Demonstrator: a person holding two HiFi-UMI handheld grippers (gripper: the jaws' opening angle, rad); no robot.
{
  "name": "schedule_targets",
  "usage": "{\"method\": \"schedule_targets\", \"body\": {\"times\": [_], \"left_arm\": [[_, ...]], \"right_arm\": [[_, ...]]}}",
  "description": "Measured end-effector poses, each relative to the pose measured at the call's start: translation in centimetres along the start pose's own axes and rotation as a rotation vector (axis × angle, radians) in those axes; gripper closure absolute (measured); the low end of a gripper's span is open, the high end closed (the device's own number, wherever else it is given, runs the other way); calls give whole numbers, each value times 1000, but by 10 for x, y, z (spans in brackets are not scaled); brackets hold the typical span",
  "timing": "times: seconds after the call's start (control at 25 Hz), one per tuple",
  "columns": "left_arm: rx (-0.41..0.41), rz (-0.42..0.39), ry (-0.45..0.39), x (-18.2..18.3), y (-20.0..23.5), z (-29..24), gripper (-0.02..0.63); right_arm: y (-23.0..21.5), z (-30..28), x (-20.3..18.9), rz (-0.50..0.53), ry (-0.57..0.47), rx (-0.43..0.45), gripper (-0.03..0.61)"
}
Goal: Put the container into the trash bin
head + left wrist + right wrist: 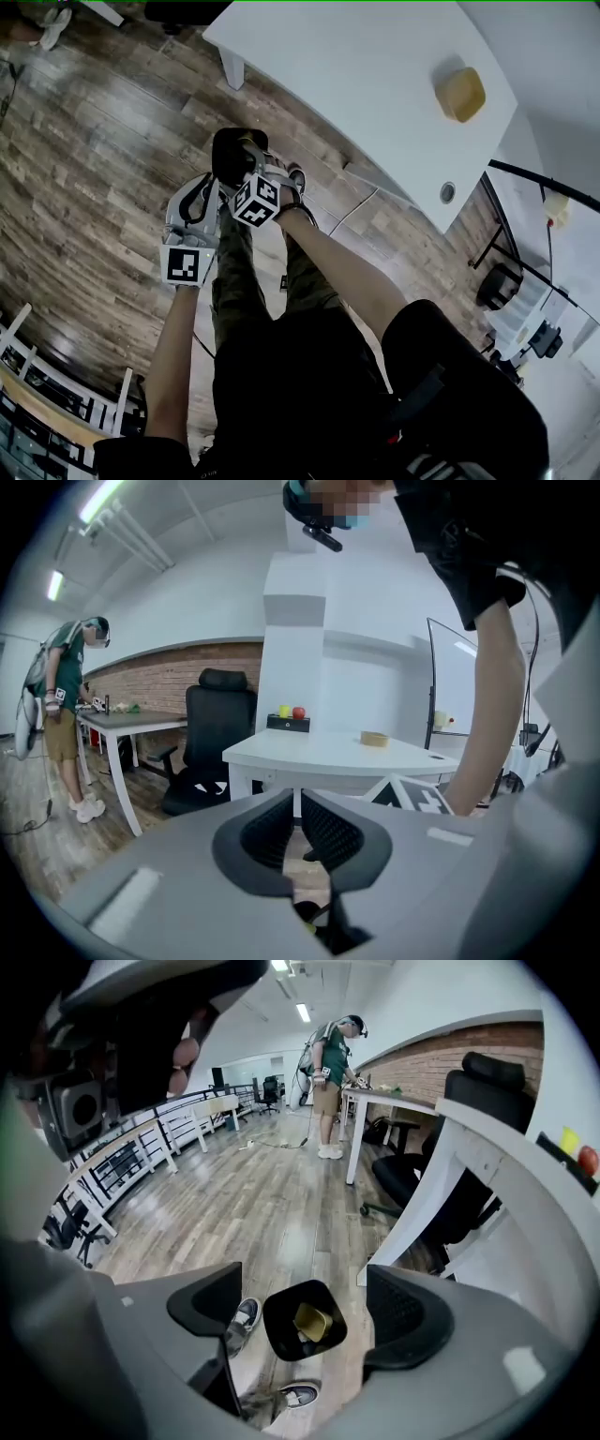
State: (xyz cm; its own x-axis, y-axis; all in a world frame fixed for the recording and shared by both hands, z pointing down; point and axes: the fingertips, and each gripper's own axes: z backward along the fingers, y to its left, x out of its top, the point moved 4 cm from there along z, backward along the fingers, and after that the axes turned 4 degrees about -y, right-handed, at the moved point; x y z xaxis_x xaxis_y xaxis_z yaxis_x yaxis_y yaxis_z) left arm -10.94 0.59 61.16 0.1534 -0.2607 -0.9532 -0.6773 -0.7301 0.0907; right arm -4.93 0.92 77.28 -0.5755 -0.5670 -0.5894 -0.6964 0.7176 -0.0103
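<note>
Head view: your left gripper (199,187) and right gripper (262,167) hang over the black trash bin (228,155). A yellow tub (459,94) sits flat on the white table (356,66), well apart from the bin.

Left gripper view: the jaws are drawn to a sliver and grip nothing.

Right gripper view: the jaws stand wide and empty. Directly below them the container (314,1321) lies inside the bin, tilted, broad face upward. It is near square, so no long axis can be told.

Judgement: the deposit looks done; only the tub, if it counts, remains.
</note>
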Motion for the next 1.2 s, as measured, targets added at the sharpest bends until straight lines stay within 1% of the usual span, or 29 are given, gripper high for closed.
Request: {"method": "schedule_targets", "body": {"times": [0.12, 0.2, 0.32, 0.44, 0.56, 0.6, 0.64, 0.68, 0.76, 0.84, 0.92, 1.04, 1.08, 1.2], "left_arm": [[35, -6, -22, 10, 5, 2, 617], [52, 2, -38, 16, 3, 7, 617], [70, 18, -39, 28, 0, 21, 617], [92, 20, -46, 45, 1, 34, 617], [130, -4, -86, 66, 8, 38, 617], [142, -9, -100, 73, 9, 41, 615], [151, -7, -108, 79, 8, 45, 613], [159, 0, -112, 85, 6, 50, 612], [169, 5, -123, 95, 5, 56, 612], [168, -1, -137, 104, 3, 56, 612], [153, 2, -144, 111, -1, 55, 612], [127, 7, -155, 123, -9, 52, 614], [122, 1, -158, 128, -11, 50, 612], [98, -30, -166, 142, -18, 39, 614]], "right_arm": [[-5, 20, 26, 10, -66, -21, 155], [-3, 36, 39, 23, -106, -24, 174], [5, 66, 55, 43, -157, -28, 201], [9, 96, 73, 58, -210, -38, 243], [1, 124, 93, 72, -291, -49, 295], [1, 135, 99, 66, -325, -52, 301], [4, 148, 104, 57, -361, -57, 320], [7, 162, 109, 50, -396, -64, 364], [9, 184, 120, 47, -458, -80, 391], [6, 200, 129, 41, -504, -100, 404], [3, 214, 134, 29, -543, -117, 445], [-5, 235, 139, 26, -595, -151, 455], [-9, 240, 141, 22, -608, -166, 484], [-26, 256, 146, -16, -646, -197, 526]]}}
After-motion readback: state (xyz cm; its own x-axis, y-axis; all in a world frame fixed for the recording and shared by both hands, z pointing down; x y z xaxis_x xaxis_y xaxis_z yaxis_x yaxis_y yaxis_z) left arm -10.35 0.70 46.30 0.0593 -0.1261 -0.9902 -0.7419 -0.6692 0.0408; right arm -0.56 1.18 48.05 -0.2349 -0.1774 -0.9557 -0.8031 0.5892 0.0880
